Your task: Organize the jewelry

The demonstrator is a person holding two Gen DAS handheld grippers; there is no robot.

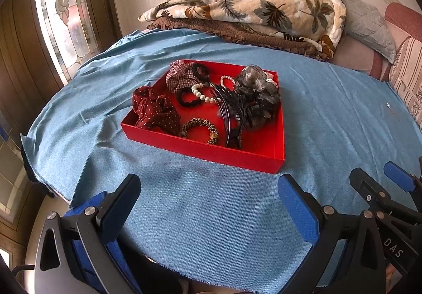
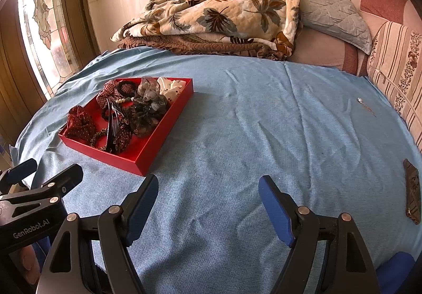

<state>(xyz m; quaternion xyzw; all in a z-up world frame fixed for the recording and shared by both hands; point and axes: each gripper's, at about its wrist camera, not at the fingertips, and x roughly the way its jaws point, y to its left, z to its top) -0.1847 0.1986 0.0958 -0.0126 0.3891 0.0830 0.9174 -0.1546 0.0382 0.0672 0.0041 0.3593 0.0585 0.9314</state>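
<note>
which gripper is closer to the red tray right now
Left. The left gripper hangs open directly in front of the red tray, apart from it. The right gripper is open too, further out to the tray's right over bare blue cloth.

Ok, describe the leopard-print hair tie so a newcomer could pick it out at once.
Find the red tray on the blue cloth covering the bed. Look inside it along the near wall, between the dark red polka-dot scrunchie and the black hair clip. The leopard-print hair tie lies flat there as a thin ring, the only piece spotted tan and black.
</note>
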